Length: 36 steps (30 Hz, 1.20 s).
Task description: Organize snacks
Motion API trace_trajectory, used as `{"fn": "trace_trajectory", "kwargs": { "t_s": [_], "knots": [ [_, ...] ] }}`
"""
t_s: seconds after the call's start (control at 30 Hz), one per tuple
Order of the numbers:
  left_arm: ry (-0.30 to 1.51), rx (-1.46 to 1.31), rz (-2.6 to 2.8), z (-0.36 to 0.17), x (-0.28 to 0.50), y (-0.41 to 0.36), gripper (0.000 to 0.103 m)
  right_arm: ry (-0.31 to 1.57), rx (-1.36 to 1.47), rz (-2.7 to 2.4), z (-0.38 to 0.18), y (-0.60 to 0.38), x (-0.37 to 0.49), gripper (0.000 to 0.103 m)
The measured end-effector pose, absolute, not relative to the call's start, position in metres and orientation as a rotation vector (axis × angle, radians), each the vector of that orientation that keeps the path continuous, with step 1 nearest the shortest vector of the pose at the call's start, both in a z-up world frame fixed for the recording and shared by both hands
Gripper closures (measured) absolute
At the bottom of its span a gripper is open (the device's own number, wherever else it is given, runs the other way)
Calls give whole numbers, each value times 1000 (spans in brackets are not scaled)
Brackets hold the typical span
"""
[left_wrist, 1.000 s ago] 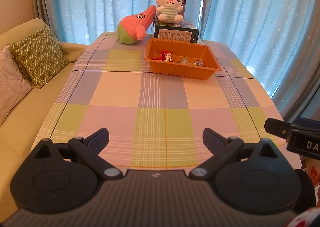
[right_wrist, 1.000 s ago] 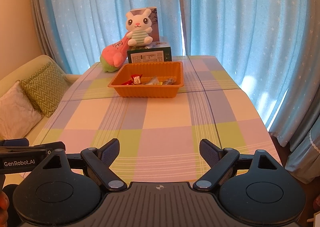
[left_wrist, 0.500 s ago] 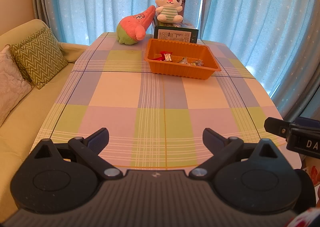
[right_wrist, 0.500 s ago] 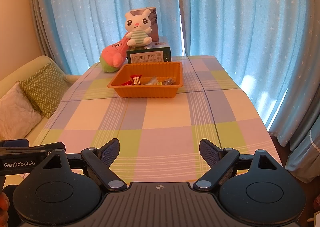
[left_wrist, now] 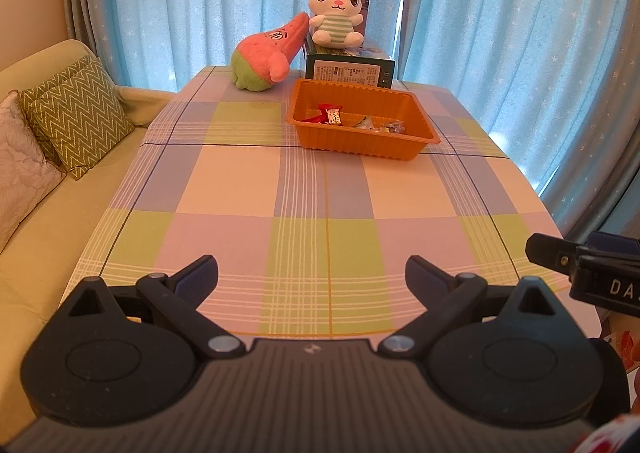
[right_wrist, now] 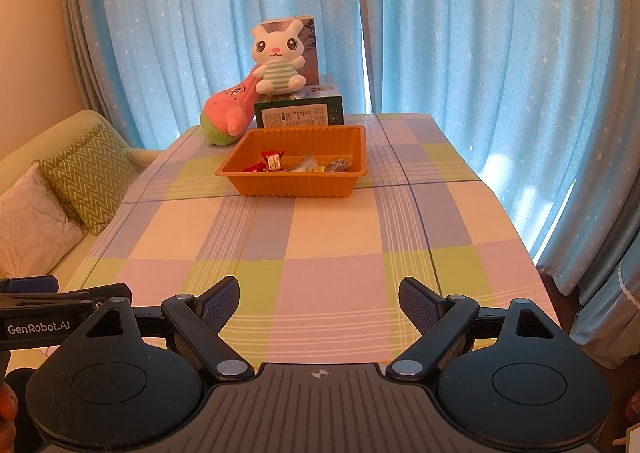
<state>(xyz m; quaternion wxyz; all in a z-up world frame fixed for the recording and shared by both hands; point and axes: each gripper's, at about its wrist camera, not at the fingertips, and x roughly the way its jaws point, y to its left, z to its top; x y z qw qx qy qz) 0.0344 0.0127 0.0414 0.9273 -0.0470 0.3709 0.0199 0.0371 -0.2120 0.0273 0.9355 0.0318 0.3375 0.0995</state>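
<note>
An orange tray (left_wrist: 360,144) (right_wrist: 296,187) stands at the far end of the checked table and holds several wrapped snacks (left_wrist: 330,116) (right_wrist: 274,162). My left gripper (left_wrist: 312,273) is open and empty over the near table edge, far from the tray. My right gripper (right_wrist: 319,295) is also open and empty at the near edge. Each gripper shows at the side of the other's view: the right one in the left wrist view (left_wrist: 588,269), the left one in the right wrist view (right_wrist: 60,309).
Behind the tray are a green box (left_wrist: 350,71) (right_wrist: 300,115), a white bunny plush (left_wrist: 338,13) (right_wrist: 278,57) on it, and a pink-green plush (left_wrist: 268,53) (right_wrist: 228,113). A sofa with cushions (left_wrist: 76,117) (right_wrist: 88,177) runs along the left. Blue curtains (left_wrist: 500,13) hang behind and right.
Almost nothing has changed. Both grippers stay open at the near edge, with only a slight shift of view.
</note>
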Motion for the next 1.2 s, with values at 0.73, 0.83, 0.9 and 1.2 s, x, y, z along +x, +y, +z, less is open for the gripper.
{"fn": "trace_trajectory", "kwargs": {
  "t_s": [0.73,0.83,0.9,1.2],
  "knots": [
    [760,-92,33,44,35,13,3,690,63,204,28,-211,37,16],
    [760,-91,34,44,35,14,3,691,63,204,28,-211,38,16],
    [760,-92,32,44,35,14,3,690,62,204,28,-211,38,16],
    [759,-92,31,43,35,13,3,690,62,204,28,-211,38,16]
  ]
}}
